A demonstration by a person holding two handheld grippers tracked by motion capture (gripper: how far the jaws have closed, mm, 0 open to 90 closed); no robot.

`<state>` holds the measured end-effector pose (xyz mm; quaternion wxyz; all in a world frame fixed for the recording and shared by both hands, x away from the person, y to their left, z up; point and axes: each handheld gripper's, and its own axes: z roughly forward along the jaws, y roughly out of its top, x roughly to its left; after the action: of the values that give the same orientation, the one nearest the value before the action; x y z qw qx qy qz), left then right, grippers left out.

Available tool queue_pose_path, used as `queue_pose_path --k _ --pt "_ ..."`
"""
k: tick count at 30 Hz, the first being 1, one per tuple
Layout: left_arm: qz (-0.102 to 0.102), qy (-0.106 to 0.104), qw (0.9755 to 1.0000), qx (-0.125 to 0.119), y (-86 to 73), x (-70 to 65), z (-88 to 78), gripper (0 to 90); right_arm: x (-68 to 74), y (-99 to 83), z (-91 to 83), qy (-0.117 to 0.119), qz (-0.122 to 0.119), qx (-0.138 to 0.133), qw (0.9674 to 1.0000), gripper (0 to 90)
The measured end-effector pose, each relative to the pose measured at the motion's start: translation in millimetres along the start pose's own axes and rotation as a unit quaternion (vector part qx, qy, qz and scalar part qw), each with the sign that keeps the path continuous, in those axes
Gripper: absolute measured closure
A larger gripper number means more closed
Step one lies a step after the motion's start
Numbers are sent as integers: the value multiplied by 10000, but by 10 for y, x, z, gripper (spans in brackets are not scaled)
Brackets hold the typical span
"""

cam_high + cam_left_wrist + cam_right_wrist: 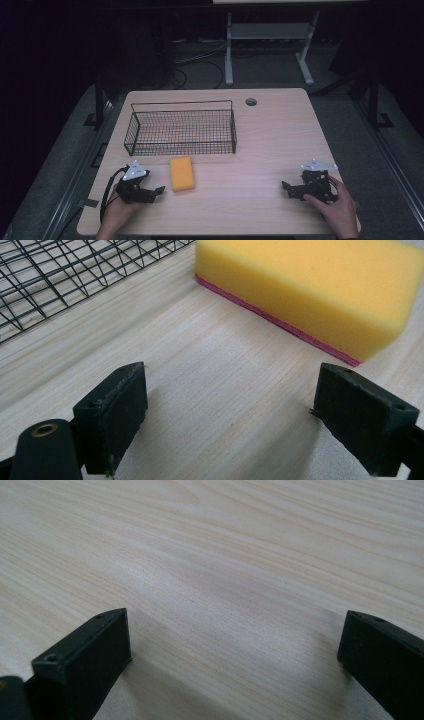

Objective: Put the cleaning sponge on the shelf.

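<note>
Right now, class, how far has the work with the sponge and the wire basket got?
Nothing looks done yet: the yellow sponge lies flat on the table, just outside the wire basket, which holds nothing. In hand: the left gripper sits close to the sponge, jaws open, not touching it. The right gripper rests open, far off. Probably left: grasping the sponge and moving it.

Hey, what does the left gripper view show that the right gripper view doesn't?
The left gripper view alone has the yellow sponge, with a pink layer along its bottom edge, lying just ahead of the left gripper, and part of the black wire basket at the upper left. The right gripper view has just bare wood grain ahead of the right gripper. Both share the light wooden table and a pair of black jaws standing wide apart with nothing between them.
</note>
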<state>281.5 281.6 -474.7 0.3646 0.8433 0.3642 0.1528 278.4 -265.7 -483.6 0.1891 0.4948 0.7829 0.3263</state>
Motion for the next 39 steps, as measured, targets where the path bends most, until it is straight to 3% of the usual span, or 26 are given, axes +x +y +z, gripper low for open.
queue_pose_path --k 7,11,14,17,21,25,26,31,32,33,34,39 --pt "24 57 10000 9 -5 -9 -8 136 1 1 0 8 11 -3 10000 0" --pt "-83 139 9999 48 10 -37 -24 144 2 0 -1 9 15 -4 10000 0" --pt "-52 214 9997 59 16 -35 -62 209 1 0 -1 9 7 -1 10000 0" --pt "-205 355 9992 36 14 -8 -105 246 1 0 -1 10 11 -2 10000 0" --pt "-315 352 9989 31 49 40 -144 370 2 0 -1 4 13 -2 10000 0" --pt "-322 399 9987 -6 131 85 -147 582 1 -1 -1 3 5 -3 10000 0" --pt "-320 404 9987 -1 142 92 -144 582 1 0 -1 3 6 1 10000 0" --pt "-426 454 9981 -41 189 133 -169 751 0 -1 0 3 1 -7 10000 0" --pt "-458 448 9979 -79 201 143 -182 839 0 -1 -1 4 -1 -1 10000 0" --pt "-466 441 9979 -110 212 154 -194 839 0 -1 -1 4 -1 -1 10000 0" --pt "-467 436 9979 -127 234 170 -208 895 0 -1 0 2 2 -6 10000 0" --pt "-482 396 9979 -169 282 205 -175 898 -1 -1 -1 4 -2 0 10000 0"
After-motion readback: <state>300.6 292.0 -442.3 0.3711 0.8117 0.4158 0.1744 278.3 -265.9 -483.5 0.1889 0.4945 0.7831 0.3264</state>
